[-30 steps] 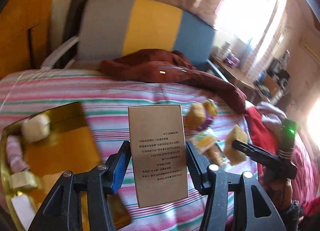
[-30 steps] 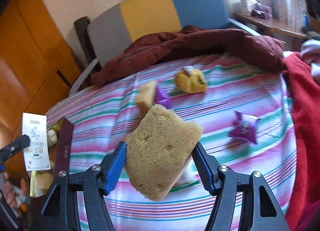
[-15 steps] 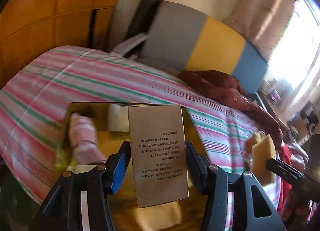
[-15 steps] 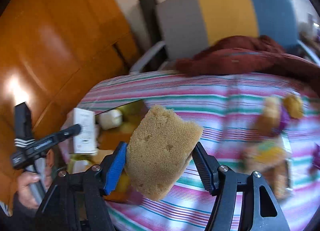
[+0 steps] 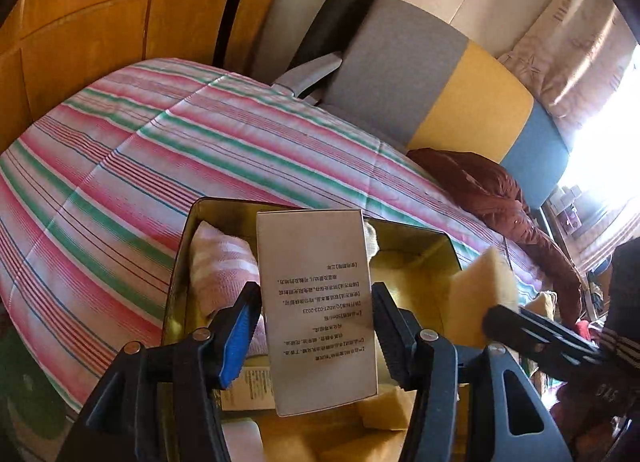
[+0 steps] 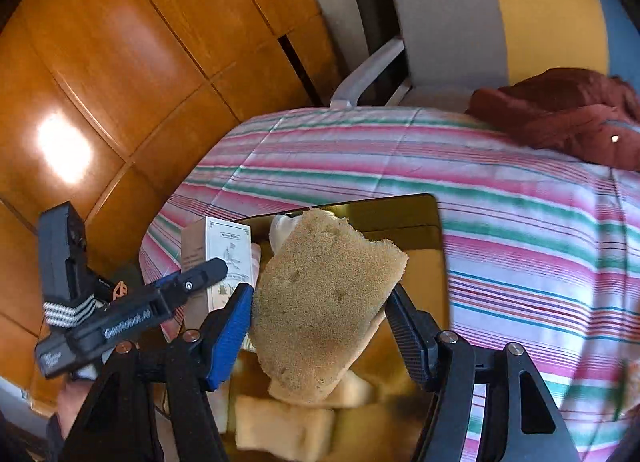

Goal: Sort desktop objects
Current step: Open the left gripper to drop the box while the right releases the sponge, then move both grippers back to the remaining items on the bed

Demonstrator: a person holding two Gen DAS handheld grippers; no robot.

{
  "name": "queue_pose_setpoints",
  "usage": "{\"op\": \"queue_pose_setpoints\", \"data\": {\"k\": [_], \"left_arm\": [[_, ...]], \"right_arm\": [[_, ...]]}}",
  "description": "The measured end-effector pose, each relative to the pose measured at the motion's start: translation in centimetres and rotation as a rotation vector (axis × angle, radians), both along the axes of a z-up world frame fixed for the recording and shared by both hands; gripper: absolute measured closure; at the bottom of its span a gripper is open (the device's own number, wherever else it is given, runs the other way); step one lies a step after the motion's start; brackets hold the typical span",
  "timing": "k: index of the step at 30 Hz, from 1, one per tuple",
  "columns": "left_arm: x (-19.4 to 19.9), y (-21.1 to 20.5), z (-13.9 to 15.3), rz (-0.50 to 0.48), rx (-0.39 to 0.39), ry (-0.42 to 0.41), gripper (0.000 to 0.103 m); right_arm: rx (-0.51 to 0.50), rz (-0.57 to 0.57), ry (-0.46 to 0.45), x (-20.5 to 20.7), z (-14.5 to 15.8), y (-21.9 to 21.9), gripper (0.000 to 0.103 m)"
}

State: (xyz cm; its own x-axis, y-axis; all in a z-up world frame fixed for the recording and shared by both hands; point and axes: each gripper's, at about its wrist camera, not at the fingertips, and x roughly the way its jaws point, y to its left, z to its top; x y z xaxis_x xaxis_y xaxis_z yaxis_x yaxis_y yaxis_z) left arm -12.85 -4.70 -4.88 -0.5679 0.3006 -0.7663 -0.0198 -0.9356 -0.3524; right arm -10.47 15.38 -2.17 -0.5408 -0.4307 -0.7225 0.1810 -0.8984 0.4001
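- Cardboard first: the left gripper (image 5: 316, 326) has a small printed box (image 5: 316, 310) between its jaws. The jaws are easing apart, yet both pads still look to touch the box's sides.
- Its long axis runs from 6 to 12 o'clock in the left wrist view, standing up out of the jaws and leaning slightly left. The printed face is toward the camera and the text reads upside down.
- Sponge next: the right gripper (image 6: 320, 326) has a tan sponge (image 6: 324, 302) between its jaws, which are also opening. The left pad touches it; at the right pad I cannot tell whether contact is kept.
- The sponge's long axis tilts from about 7 to 1 o'clock in the right wrist view, with its broad porous face toward the camera.
- Both things hang over a gold tray (image 5: 440, 246) on the striped cloth (image 5: 120, 165). From the left wrist the sponge shows at 3 o'clock of the box.
- Already in the tray: a pink striped roll (image 5: 220, 262) at 10 o'clock of the box, pale sponge blocks (image 6: 280, 426) at 6 o'clock under the right gripper, and a paper item partly hidden behind the left jaw.
- Progress, as I judge it: well along, with several items sorted and these two at the point of release. What is left elsewhere on the cloth is not shown here, apart from a dark red garment (image 6: 568, 113) at 2 o'clock.
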Motion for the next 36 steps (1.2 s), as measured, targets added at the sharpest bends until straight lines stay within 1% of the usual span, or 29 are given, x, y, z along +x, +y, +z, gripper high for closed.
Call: {"op": "queue_pose_setpoints", "data": {"k": [1, 3, 5, 6, 7, 9, 12, 18, 20, 25, 28, 33, 36], "left_arm": [[-0.1, -0.2, -0.1, 0.002, 0.011, -0.006, 0.046], [-0.2, -0.4, -0.1, 0.004, 0.026, -0.008, 0.041], [-0.2, -0.6, -0.3, 0.003, 0.034, -0.012, 0.033], [-0.2, -0.7, -0.4, 0.006, 0.042, -0.015, 0.032], [-0.1, -1.0, -0.4, 0.015, 0.050, -0.019, 0.031], [0.3, -1.3, -0.4, 0.031, 0.054, -0.015, 0.031], [1.6, -1.8, 0.0, 0.065, 0.031, 0.008, 0.031], [5.0, -1.1, 1.8, 0.078, -0.060, 0.091, 0.031], [5.9, -0.8, 2.4, 0.080, -0.078, 0.112, 0.031], [8.0, 1.3, 3.8, 0.055, -0.175, 0.170, 0.031], [9.0, 2.3, 4.3, 0.044, -0.216, 0.198, 0.031], [10.1, 3.8, 4.5, 0.028, -0.270, 0.211, 0.031], [10.6, 4.5, 4.6, 0.017, -0.280, 0.218, 0.031]], "right_arm": [[-0.001, 0.001, -0.009, -0.5, -0.4, -0.5, 0.031], [-0.003, 0.003, -0.024, -1.3, -0.9, -1.3, 0.030], [-0.019, 0.005, -0.034, -1.6, -1.2, -1.6, 0.022], [-0.035, 0.008, -0.038, -1.8, -1.3, -1.7, 0.013], [-0.050, 0.011, -0.037, -1.8, -1.3, -1.8, 0.008], [-0.059, 0.012, -0.032, -1.6, -1.3, -1.8, 0.007], [-0.070, 0.011, -0.030, -1.0, -1.2, -1.4, 0.000], [-0.012, -0.026, 0.016, 1.5, -0.4, -0.4, 0.000], [-0.002, -0.032, 0.025, 2.3, -0.3, -0.1, 0.000], [0.052, -0.057, 0.064, 4.7, 0.2, 0.6, 0.000], [0.088, -0.078, 0.085, 6.0, 0.5, 1.2, 0.000], [0.134, -0.110, 0.112, 7.8, 0.9, 2.0, 0.000], [0.150, -0.129, 0.121, 8.7, 1.0, 2.7, 0.000]]}}
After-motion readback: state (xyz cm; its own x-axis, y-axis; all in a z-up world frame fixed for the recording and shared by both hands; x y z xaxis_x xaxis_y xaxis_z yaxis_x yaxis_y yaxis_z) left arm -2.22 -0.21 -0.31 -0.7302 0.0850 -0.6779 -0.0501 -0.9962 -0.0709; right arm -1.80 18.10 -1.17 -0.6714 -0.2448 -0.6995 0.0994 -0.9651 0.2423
